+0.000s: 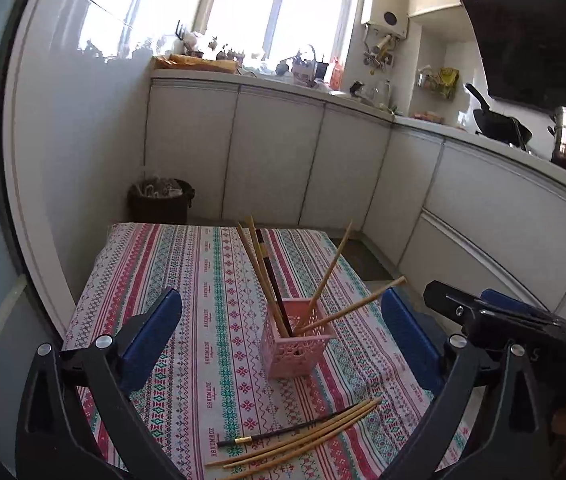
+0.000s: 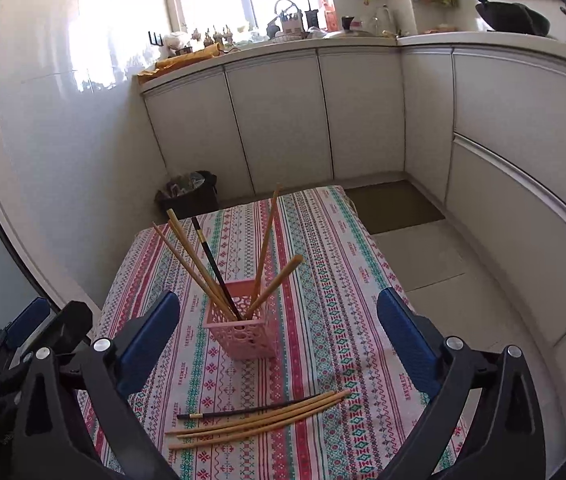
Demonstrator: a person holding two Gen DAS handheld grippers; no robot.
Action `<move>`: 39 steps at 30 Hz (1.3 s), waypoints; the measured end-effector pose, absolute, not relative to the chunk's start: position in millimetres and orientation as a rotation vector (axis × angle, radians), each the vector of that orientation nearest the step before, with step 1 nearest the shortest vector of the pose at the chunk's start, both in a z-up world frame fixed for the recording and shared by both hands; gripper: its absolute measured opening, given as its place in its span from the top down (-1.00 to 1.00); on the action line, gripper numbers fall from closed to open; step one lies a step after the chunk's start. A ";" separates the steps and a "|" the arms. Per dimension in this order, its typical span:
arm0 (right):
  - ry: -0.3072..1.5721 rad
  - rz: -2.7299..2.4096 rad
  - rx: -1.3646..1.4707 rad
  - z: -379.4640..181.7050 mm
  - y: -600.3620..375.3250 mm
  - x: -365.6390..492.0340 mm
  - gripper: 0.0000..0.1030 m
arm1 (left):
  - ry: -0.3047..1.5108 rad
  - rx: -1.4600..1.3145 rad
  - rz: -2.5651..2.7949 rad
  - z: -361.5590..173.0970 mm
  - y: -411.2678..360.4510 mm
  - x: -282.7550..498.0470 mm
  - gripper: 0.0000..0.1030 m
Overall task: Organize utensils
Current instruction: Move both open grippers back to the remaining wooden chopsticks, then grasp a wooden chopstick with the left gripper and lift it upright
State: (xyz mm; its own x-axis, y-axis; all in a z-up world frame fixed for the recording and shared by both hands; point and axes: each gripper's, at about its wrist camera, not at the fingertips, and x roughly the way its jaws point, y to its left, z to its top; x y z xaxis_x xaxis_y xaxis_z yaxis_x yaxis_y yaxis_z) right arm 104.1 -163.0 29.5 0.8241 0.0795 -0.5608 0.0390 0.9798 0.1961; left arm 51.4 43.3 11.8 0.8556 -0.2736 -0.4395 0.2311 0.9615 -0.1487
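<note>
A small worktop (image 1: pixel 187 280) under a striped, patterned tablecloth stands in a bright kitchen, with white cabinets (image 2: pixel 283 120) running along the far and right sides below a window.

The left gripper (image 1: pixel 283 344) has its jaws spread wide, blue pads far apart with nothing between them touching either pad; it points forward and slightly down over the near part of the cloth. The right gripper (image 2: pixel 279 344) is likewise wide open and empty, tilted down toward the cloth. The two tools sit side by side: the right one shows at the right edge of the left wrist view, the left one at the left edge of the right wrist view.

Framed between each pair of jaws, but farther out on the cloth and clear of the pads, stands a pink perforated holder (image 1: pixel 298 340), upright and square. It contains several chopsticks (image 2: pixel 203 264): a cluster of light wooden ones plus one dark one with a gold band lean to the far left, and two more wooden ones lean to the right, splayed apart.

Nearer than the holder, loose chopsticks (image 2: pixel 259 420) lie flat on the cloth in a rough bundle running left to right: several wooden ones and one dark one with a gold band.

Beyond the worktop's far left corner, a dark waste bin (image 1: pixel 161 200) sits on the floor against the cabinets.
</note>
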 end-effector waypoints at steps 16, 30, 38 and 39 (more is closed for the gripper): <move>0.754 -0.079 0.179 -33.9 -232.0 48.5 -0.86 | 0.893 0.393 -0.635 -100.3 -35.5 51.0 -0.85; 0.854 -0.130 0.355 -64.8 -286.9 45.9 -0.86 | 1.186 0.671 -0.808 -168.6 -79.6 81.1 0.28; 0.870 -0.145 0.375 -68.3 -297.4 45.2 -0.86 | 1.230 0.752 -0.835 -186.5 -110.6 94.2 0.25; 0.876 -0.148 0.379 -69.6 -299.2 45.2 -0.86 | 1.239 0.756 -0.837 -187.2 -114.3 97.6 0.26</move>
State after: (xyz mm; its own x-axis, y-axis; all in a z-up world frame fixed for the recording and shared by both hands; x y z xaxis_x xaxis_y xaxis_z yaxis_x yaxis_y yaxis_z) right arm 45.2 -299.2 -69.6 0.6355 0.0277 -0.7716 0.2791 0.9235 0.2630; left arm 97.6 -114.3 -187.2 0.1207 -0.1282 -0.9844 0.8654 0.4995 0.0411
